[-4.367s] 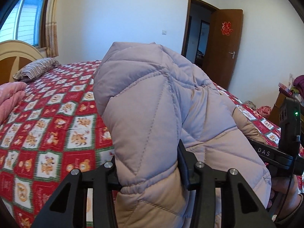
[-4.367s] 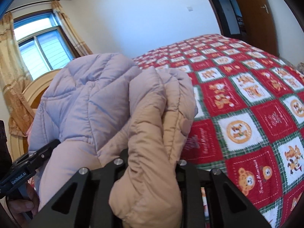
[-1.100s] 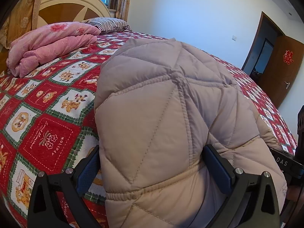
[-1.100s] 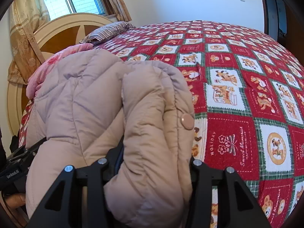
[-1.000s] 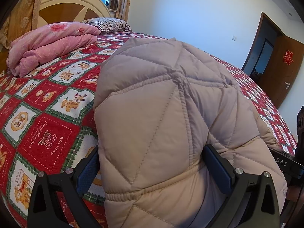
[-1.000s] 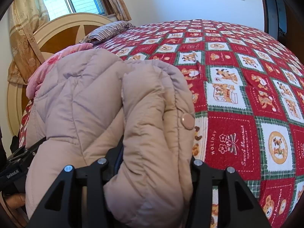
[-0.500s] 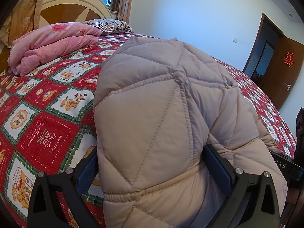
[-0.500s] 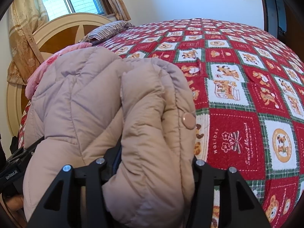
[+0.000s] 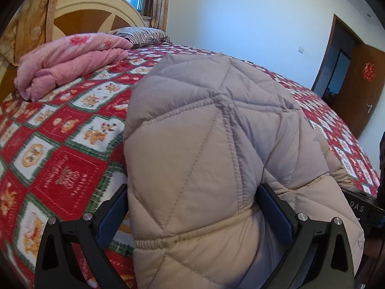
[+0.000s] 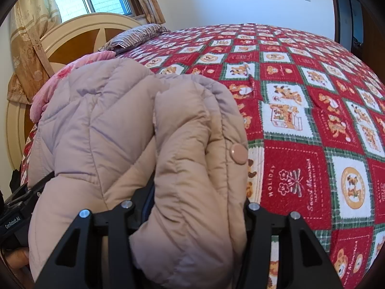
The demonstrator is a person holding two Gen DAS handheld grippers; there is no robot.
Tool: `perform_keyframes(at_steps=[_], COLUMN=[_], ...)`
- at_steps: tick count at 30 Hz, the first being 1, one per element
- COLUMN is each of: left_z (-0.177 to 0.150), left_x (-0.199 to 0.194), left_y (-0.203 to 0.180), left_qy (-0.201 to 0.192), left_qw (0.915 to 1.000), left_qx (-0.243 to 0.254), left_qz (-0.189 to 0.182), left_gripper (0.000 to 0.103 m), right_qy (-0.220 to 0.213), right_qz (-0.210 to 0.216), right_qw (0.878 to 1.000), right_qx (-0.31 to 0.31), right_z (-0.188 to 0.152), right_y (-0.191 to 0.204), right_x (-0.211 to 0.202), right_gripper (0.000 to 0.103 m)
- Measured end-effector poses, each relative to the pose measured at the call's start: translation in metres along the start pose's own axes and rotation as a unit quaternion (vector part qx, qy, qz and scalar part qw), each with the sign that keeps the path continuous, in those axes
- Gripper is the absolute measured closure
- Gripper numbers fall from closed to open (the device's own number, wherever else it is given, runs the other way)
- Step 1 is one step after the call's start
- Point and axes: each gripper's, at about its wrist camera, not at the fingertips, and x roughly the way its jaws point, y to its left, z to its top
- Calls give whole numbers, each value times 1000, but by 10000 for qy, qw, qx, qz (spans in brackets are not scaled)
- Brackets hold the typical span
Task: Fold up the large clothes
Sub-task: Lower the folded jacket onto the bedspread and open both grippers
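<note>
A beige quilted puffer jacket [image 9: 204, 144] is bunched into a thick bundle over the bed; it also fills the right wrist view [image 10: 144, 132], where a round snap button shows. My left gripper [image 9: 192, 207] is shut on one thick fold of the jacket, its jaws spread wide by the padding. My right gripper [image 10: 197, 207] is shut on another bundled fold. Each gripper's body shows at the edge of the other's view. The fingertips are hidden by the fabric.
The bed has a red, green and white patchwork quilt [image 10: 312, 125]. A folded pink blanket [image 9: 72, 57] and a striped pillow [image 9: 142, 35] lie by the wooden headboard [image 9: 91, 16]. A brown door [image 9: 361, 84] stands open at the far right.
Since 4.4 s ago both grippers have carried the jacket down and toward the headboard end. In the last second it sank slightly lower; the grips are unchanged.
</note>
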Motion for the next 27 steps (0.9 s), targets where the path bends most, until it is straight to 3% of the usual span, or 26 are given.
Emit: perform_keyframes(at_steps=[5, 8, 12, 17, 23, 27], left_z=[5, 6, 1, -5, -2, -3], left_x=[-34, -76, -137, -191, -219, -219], left_y=[0, -1, -2, -7, -21, -25], left_qy=[105, -161, -530, -923, -1220, -1182], left_qw=[9998, 9996, 9984, 9957, 9923, 9926], left_qx=[-110, -48, 31, 56, 213, 292], left_qz=[141, 205, 208, 99, 41, 44], left_gripper=[1, 1, 1, 1, 1, 1], right_qy=[43, -48, -444, -727, -1087, -1166], right_qz=[35, -80, -91, -37, 20, 11], right_qw=[9999, 9999, 9988, 9965, 9923, 9913], right_qx=[162, 70, -159, -414, -588, -616], right_z=[3, 2, -9, -20, -28, -31], right_y=[-2, 3, 15, 34, 52, 52], right_x=[-19, -50, -110, -159, -196, -205], right_gripper=[47, 42, 27, 27, 27, 26])
